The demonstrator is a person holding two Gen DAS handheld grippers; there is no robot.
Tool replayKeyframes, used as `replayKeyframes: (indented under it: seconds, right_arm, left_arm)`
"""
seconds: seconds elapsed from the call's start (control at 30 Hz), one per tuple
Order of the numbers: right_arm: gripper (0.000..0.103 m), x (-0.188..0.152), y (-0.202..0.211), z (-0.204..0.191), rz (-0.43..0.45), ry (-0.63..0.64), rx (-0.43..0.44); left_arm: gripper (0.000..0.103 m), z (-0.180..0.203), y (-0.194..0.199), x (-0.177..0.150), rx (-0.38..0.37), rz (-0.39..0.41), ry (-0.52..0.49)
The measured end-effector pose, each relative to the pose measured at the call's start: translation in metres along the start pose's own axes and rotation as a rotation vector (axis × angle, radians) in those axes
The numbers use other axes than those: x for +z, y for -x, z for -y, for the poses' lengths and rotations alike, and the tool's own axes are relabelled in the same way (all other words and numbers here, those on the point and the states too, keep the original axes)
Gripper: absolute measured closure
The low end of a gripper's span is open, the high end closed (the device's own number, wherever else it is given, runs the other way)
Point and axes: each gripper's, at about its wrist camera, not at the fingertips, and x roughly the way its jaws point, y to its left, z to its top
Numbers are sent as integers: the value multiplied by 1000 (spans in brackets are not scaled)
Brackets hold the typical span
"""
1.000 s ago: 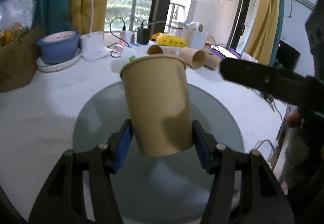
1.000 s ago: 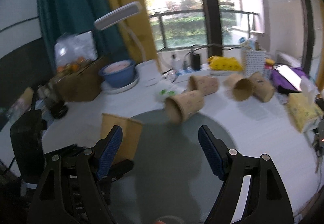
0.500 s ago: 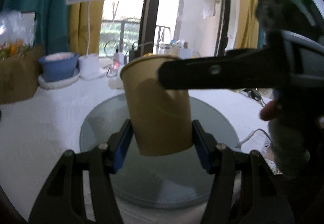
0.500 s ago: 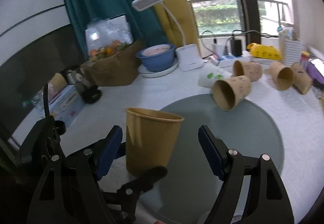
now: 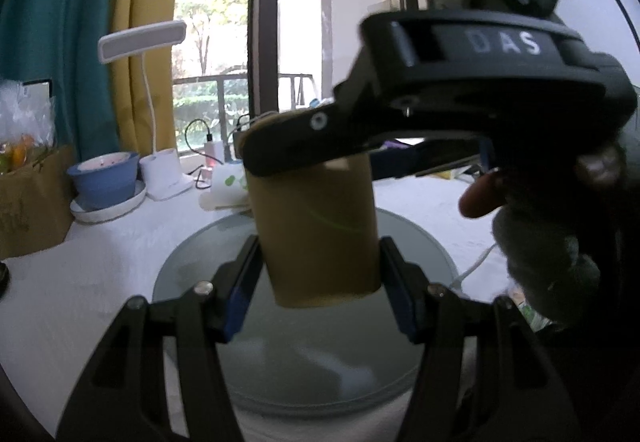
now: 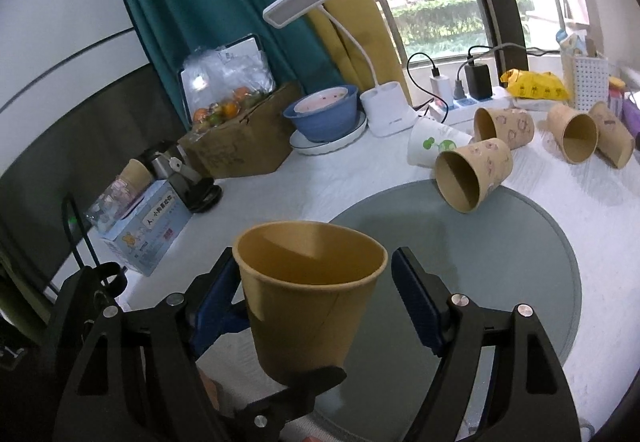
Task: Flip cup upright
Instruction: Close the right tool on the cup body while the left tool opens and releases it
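Your cup [image 6: 312,294] is already mouth-up at lower centre of the frame, above the grey disc [image 6: 520,242]; what is left is setting it down and letting go. Your left hand-held gripper [image 5: 320,282] is clamped on its base. Your right hand-held gripper [image 6: 316,302] straddles the rim, spread apart and not pressing it.

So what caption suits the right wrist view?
Left gripper holds brown paper cup upright between open right gripper fingers.
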Motion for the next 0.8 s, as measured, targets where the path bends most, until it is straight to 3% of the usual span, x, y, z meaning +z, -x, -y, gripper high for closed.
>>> replayKeyframes:
  seconds: [0.13, 0.43, 0.5, 0.6, 0.8]
  right_arm:
    - [30, 1, 1, 3, -2, -10, 18]
    - [35, 1, 0, 6, -10, -24, 51]
    - [35, 1, -1, 6, -7, -25, 44]
    - [35, 2, 0, 8, -1, -29, 37]
    - [35, 7, 7, 9, 47, -3, -21]
  left_arm:
    - [43, 8, 3, 1, -16, 10, -25]
    - [43, 10, 4, 2, -26, 7, -22]
    - [40, 10, 3, 3, -20, 2, -20]
    - [28, 9, 2, 3, -20, -8, -5]
    - [26, 7, -2, 2, -34, -39, 8]
